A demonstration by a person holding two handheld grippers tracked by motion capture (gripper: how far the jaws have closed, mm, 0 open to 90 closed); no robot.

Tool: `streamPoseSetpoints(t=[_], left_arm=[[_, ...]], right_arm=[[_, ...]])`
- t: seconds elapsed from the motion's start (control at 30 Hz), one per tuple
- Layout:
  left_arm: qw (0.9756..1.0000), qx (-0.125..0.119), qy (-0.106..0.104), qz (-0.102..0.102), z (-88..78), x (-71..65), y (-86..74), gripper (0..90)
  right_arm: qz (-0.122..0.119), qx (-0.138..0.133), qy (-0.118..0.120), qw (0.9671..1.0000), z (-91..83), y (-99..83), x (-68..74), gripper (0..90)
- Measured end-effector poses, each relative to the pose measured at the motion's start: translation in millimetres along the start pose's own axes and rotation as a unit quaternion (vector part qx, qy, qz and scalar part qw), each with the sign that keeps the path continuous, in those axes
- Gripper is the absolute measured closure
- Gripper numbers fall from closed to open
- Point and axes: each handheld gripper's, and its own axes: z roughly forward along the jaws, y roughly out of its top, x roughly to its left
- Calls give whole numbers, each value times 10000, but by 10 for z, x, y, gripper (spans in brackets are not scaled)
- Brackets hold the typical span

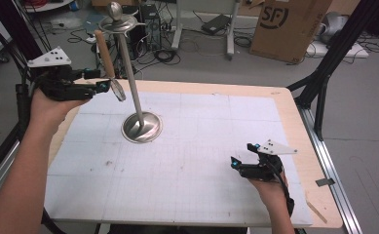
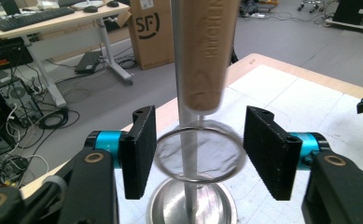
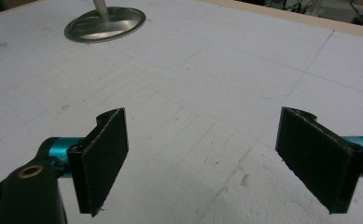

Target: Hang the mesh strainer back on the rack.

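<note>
We find a small strainer [image 2: 198, 156] with a wooden handle [image 2: 206, 51] hanging from the top of a metal stand [image 1: 128, 73]. Its wire ring and mesh sit between the jaws of the left gripper [image 2: 198, 156]. Those jaws stand apart, one on each side of the ring; in the left gripper view the left pad [image 2: 139, 149] lies very near the rim, and we cannot tell whether it touches. The right-hand pad is clear of the ring.

Directly behind the mesh, past the jaws, we note the stand's upright pole, and below it the round base [image 2: 193, 205] resting on the white mat [image 1: 201, 161]. In the high view the handle [image 1: 104, 52] slopes upward beside the pole to the stand's top piece [image 1: 118, 22].

The right gripper [image 1: 248, 163] is well apart from the stand, low over the near right part of the mat. Its jaws are wide apart with nothing between them; in the right gripper view the base [image 3: 105, 23] lies far ahead of them, to the left.

The mat lies on a wooden table [image 1: 299, 141]. Beyond the table, a cardboard box [image 1: 289, 27] stands on the floor.
</note>
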Motion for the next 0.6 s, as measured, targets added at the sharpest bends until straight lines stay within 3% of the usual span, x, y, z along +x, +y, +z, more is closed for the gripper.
streamPoseSetpoints(t=[0.3, 0.6], left_arm=[[9997, -107, -110, 187, -122, -153, 27, 386], [9982, -197, -519, 208, -58, -339, -42, 358]], right_arm=[[5, 30, 8, 10000, 7, -1, 10, 159], [-10, 30, 3, 10000, 7, -1, 12, 159]])
